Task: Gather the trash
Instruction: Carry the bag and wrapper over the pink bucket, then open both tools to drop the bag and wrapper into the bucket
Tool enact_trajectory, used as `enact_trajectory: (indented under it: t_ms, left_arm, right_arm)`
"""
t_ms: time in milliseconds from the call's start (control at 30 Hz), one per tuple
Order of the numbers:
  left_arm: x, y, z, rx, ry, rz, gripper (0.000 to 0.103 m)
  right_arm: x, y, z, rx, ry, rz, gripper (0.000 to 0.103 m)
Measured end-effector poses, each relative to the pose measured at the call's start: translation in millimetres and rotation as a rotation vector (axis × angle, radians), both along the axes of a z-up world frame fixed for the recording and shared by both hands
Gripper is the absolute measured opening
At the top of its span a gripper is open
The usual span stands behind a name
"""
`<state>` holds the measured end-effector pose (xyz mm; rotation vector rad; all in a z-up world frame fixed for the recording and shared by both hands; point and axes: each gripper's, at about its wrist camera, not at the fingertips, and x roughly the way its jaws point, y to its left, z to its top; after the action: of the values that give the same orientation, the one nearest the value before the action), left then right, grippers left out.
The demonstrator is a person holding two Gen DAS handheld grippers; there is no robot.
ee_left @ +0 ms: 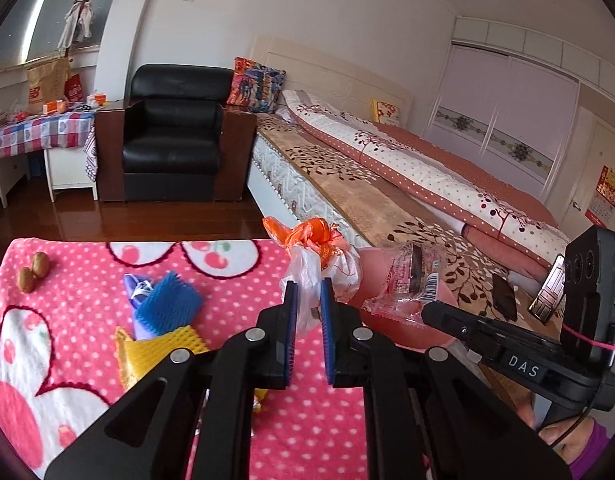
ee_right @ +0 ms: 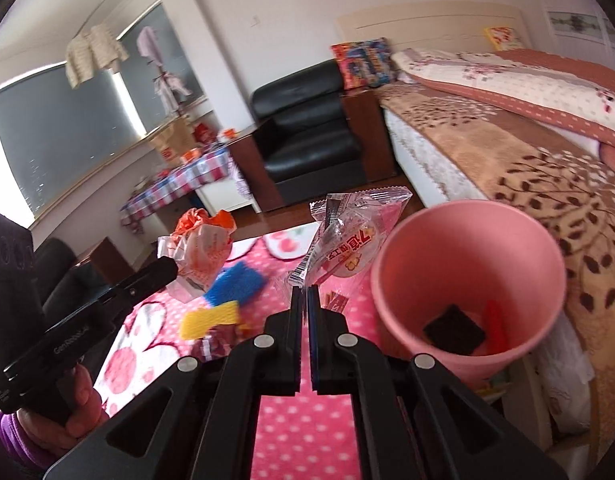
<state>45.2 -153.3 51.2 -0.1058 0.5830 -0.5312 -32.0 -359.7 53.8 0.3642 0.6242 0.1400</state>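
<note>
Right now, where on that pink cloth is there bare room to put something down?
Free: the polka-dot stretch between the walnuts and the blue foam net, and the near strip by the grippers. Crowded: around the yellow foam net and beside the pink bin.

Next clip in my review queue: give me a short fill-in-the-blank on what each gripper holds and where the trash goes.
1. The left gripper pinches a crumpled white and ____ plastic bag.
2. The right gripper is shut on a clear printed ____.
3. The round bin beside the bed is ____ in colour.
4. On the pink dotted blanket, a blue foam net lies beside a ____ one.

Missing words: orange; wrapper; pink; yellow
</note>
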Motion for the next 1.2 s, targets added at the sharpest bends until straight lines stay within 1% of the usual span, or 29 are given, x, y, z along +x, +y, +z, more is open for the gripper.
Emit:
enact_trajectory:
  t_ms: [167,300,467,600,800,900,967,1000,1033,1067,1100,1200]
  left_arm:
    - [10.5,-40.2,-11.0,0.024,0.019,-0.07,0.011]
    - [18.9,-69.8,-21.2,0.035,0.041,-0.119,0.011]
    - [29.3,-96.9,-39.0,0.052,0.084,-0.165,0.011]
    - [36.6,-111.6,-49.5,0.073,0.103,-0.178,0.011]
    - [47.5,-122.5,-60.8,0.098,0.124,-0.165,0.011]
    - [53.2,-126.2,-63.2,0.091,0.136,-0.16,0.015]
    - [56.5,-127.0,-64.3,0.081,0.153,-0.167,0.019]
    - [57.4,-127.2,-64.2,0.08,0.158,-0.168,0.025]
    - [58.1,-126.8,-64.2,0.074,0.16,-0.168,0.034]
    - [58.1,-126.3,-63.6,0.067,0.162,-0.168,0.037]
    - [58.0,-126.0,-63.0,0.059,0.163,-0.17,0.039]
    - [55.0,-123.3,-58.8,0.055,0.159,-0.169,0.039]
  right_arm:
    - [6.8,-37.4,-19.3,-0.003,0.046,-0.075,0.002]
    - [14.2,-54.0,-33.4,-0.012,0.079,-0.108,0.003]
    - [24.1,-68.3,-48.6,-0.025,0.119,-0.13,0.003]
    - [34.7,-72.7,-57.5,-0.034,0.145,-0.137,0.003]
    - [44.6,-74.3,-67.6,-0.058,0.172,-0.142,0.004]
    - [46.3,-74.7,-70.6,-0.075,0.179,-0.147,0.006]
    - [47.6,-75.4,-71.8,-0.086,0.182,-0.15,0.013]
    - [47.3,-74.8,-71.8,-0.095,0.182,-0.157,0.016]
    - [47.0,-74.9,-72.0,-0.099,0.181,-0.159,0.023]
    - [46.8,-74.8,-72.0,-0.102,0.18,-0.163,0.029]
    - [46.3,-75.9,-72.3,-0.104,0.179,-0.167,0.031]
    - [42.8,-75.5,-70.4,-0.1,0.173,-0.171,0.032]
